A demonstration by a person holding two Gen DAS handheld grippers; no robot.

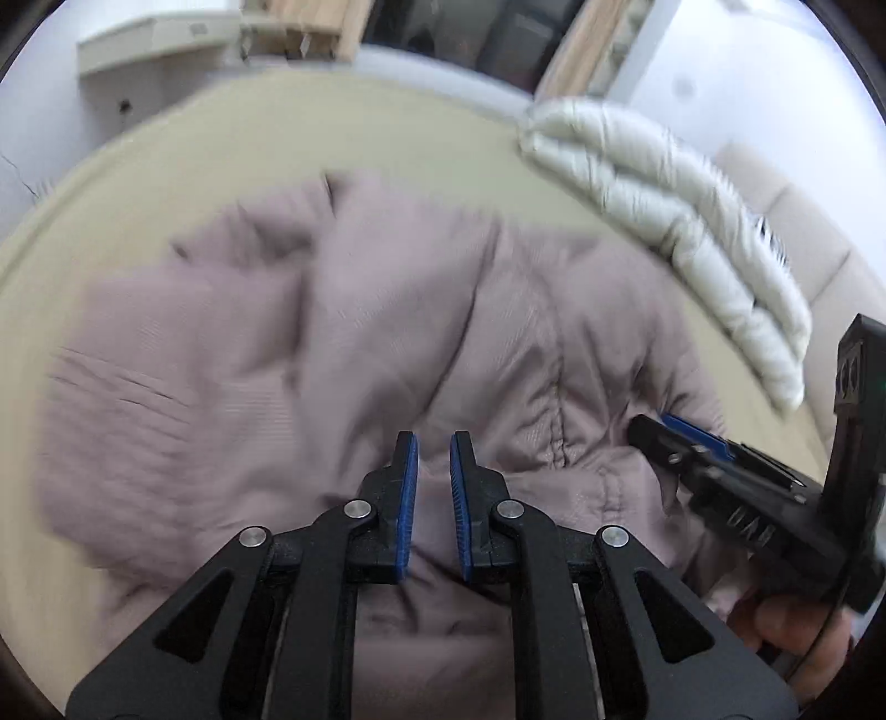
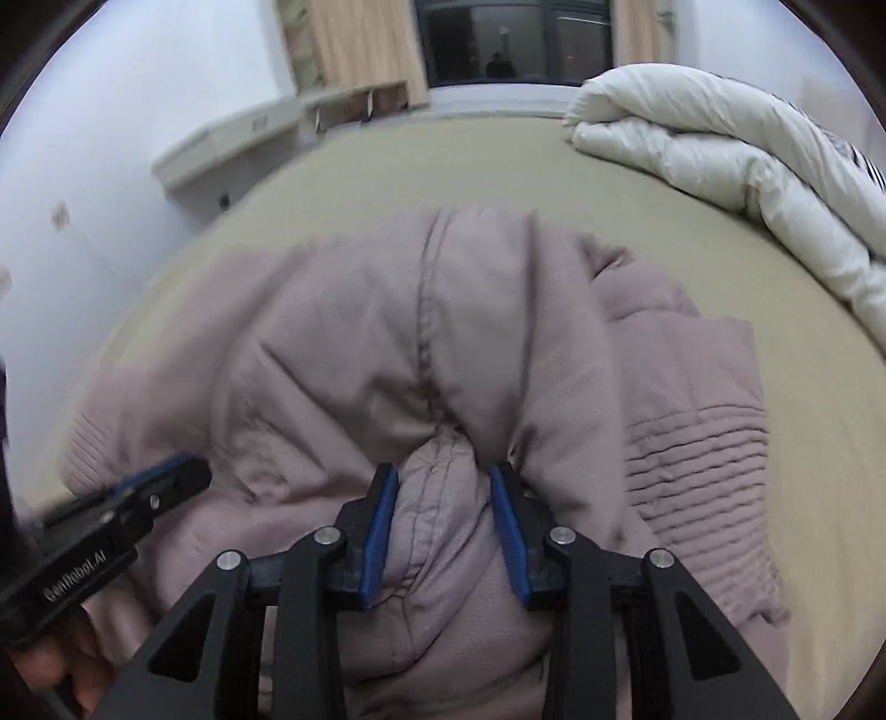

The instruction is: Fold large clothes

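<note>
Jacket (image 2: pixel 354 354) bunched between right gripper (image 2: pixel 443 476) fingers.

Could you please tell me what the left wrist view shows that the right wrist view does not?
Only the left wrist view shows the left gripper head-on, jaws slightly apart with nothing between them. Only the right wrist view shows a bunched fold of the mauve jacket between the right gripper's open fingers, and the dark window clearly. Both show the jacket, the beige bed and the white duvet.
</note>
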